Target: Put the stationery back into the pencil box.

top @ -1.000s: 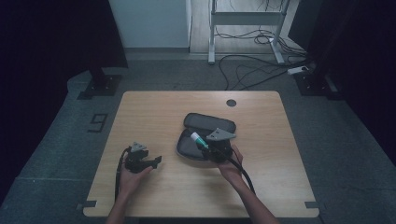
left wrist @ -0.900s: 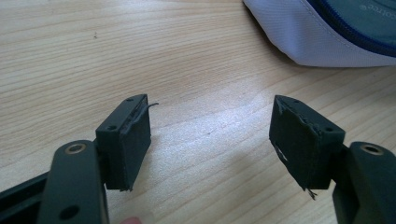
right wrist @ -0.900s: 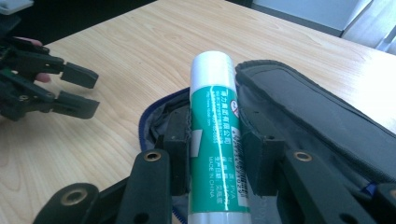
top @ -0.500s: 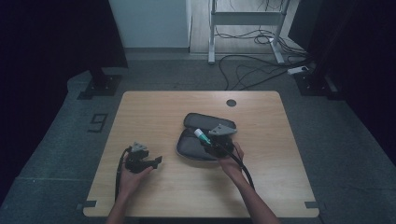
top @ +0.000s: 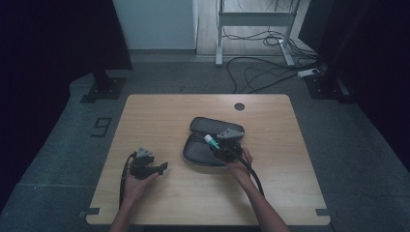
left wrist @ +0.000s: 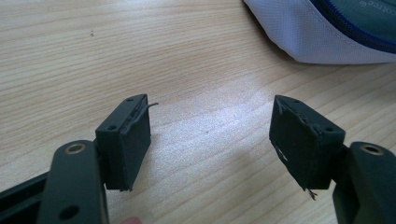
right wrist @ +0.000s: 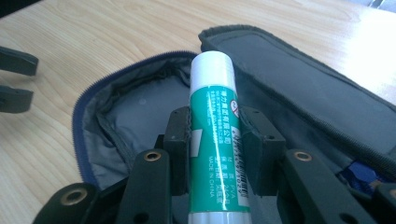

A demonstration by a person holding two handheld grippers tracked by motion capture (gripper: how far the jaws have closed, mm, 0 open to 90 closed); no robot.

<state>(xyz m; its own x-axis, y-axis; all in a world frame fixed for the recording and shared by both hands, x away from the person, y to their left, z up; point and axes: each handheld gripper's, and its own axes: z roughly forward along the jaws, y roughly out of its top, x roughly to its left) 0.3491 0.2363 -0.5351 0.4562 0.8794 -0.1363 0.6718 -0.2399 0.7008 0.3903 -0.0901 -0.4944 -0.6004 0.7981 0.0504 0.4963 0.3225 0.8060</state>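
Glue stick: green with a white cap, clamped between the right gripper's two black pads – the capped end juts out past the fingertips, over the open pouch.
Glue stick from above: it points away from the person's right hand, up and to the left, above the pouch's near half.
Right gripper: jaws pressed on both sides of the green body, tilted down toward the pouch.
Pouch: dark grey fabric with a blue zipper, unzipped and laid flat just ahead of and beneath the right gripper; its flap lies folded back to the right of the stick.
Left gripper: jaws stand apart with only bare wood between them – nothing held.
Left gripper from above: resting low on the table, well apart from the right gripper, the pouch's edge ahead of it and to its right.
Hands: the left hand grips its tool's body.
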